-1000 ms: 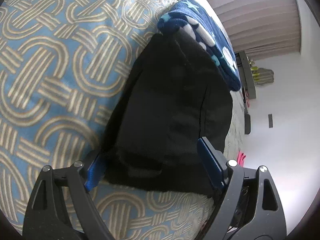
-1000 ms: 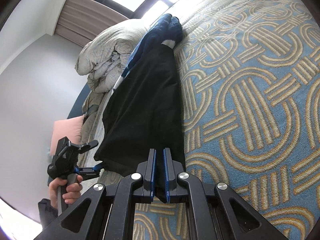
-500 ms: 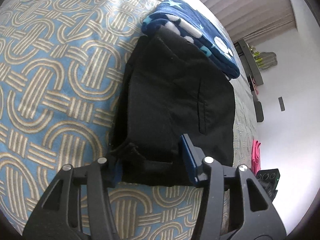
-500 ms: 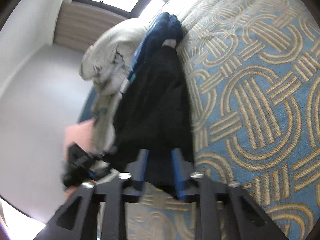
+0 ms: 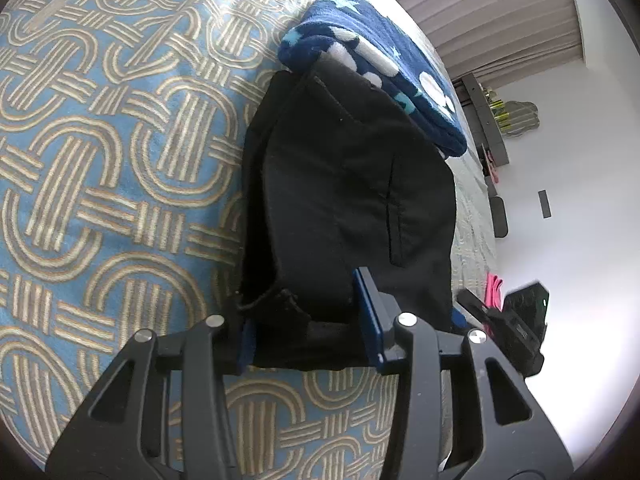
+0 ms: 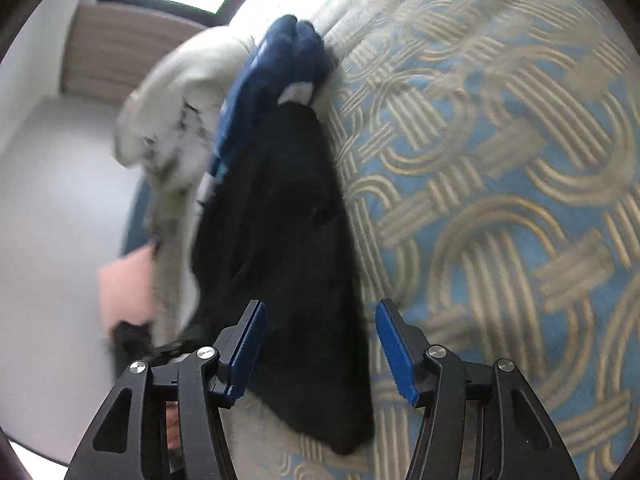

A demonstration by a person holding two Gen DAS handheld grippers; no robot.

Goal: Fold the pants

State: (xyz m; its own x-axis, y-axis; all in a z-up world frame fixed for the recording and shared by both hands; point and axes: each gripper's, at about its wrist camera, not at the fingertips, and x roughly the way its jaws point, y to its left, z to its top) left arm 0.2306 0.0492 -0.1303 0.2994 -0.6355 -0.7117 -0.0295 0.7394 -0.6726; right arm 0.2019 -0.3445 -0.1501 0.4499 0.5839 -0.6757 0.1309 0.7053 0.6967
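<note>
Black pants lying folded on patterned blue bedspread, left gripper closing in, pinching near hem, right gripper just opened, jaws apart, straddling pants corner.

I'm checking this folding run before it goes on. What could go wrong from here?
1. The left gripper, whose jaws have just been closing, bunches the black pants at their near edge; it may catch one layer only.
2. The right gripper has just been opening, pads clear of the cloth, so that corner may sag.
3. The pants overlap the starred blanket, which could drag along.
</note>
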